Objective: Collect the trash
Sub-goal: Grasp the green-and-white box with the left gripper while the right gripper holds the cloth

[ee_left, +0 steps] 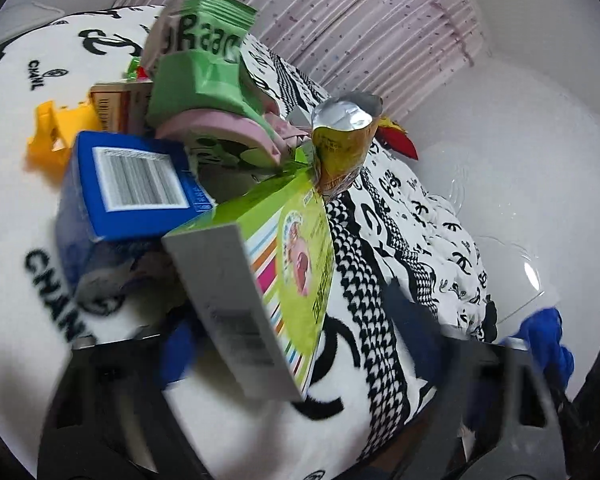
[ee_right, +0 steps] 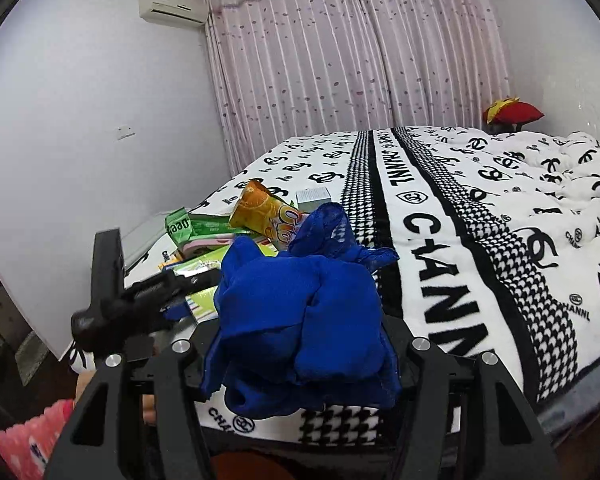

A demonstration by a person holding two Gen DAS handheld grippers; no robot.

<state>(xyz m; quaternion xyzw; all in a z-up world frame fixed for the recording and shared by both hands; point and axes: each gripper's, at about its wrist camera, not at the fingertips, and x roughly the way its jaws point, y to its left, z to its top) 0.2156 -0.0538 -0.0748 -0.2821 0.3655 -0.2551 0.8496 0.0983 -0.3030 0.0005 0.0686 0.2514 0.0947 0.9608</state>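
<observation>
1. Trash lies in one heap on the bed's blanket [ee_right: 440,240], near its left edge.
2. In the heap I count one green box [ee_left: 284,264], one blue box [ee_left: 112,196], one green wrapper [ee_left: 196,68], one orange snack bag [ee_right: 260,212], one small grey box [ee_right: 313,194] and one yellow plastic piece [ee_left: 56,136]; a few smaller bits are too buried to count.
3. My left tongs [ee_left: 284,364] have the green box between their fingers, and they look clamped on it, though the picture is blurred.
4. My right tongs [ee_right: 300,344] are closed on one bunched blue bag [ee_right: 300,304].
5. One red and yellow pillow [ee_right: 514,112] sits at the far end of the bed, well apart from the heap.
</observation>
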